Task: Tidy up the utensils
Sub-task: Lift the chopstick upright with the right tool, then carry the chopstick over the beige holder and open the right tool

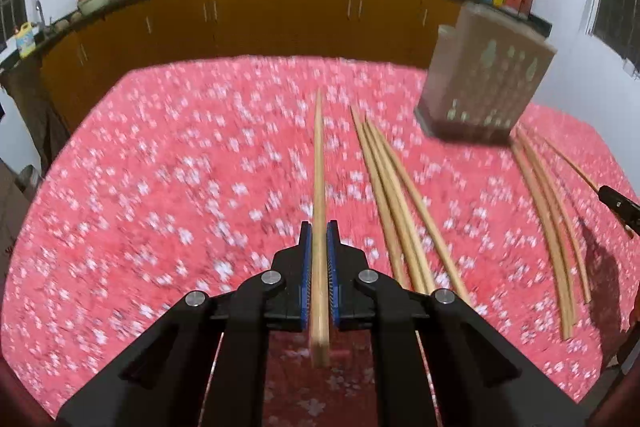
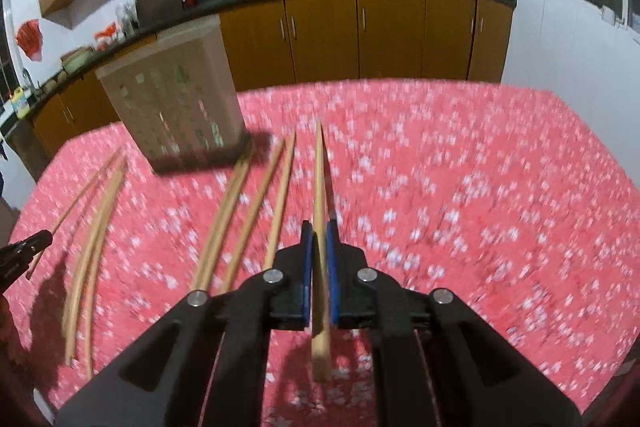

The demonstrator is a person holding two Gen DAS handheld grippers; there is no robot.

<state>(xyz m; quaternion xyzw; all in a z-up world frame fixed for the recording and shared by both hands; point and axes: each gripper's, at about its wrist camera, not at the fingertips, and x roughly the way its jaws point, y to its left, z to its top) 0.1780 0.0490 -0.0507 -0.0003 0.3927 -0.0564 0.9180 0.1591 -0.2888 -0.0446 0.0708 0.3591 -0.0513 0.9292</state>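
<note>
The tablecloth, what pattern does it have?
Red tablecloth with small white flowers; best in the right wrist view.

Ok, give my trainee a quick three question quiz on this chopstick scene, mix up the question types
1. True or false: each gripper's jaws are clamped on one chopstick.
2. Where does the brown holder stand? A) on the kitchen counter B) on the red floral cloth C) in a gripper
3. Fill in: the loose chopsticks lie ____ the cloth.

Key:
1. True: left gripper and right gripper each hold one.
2. B
3. on
</note>
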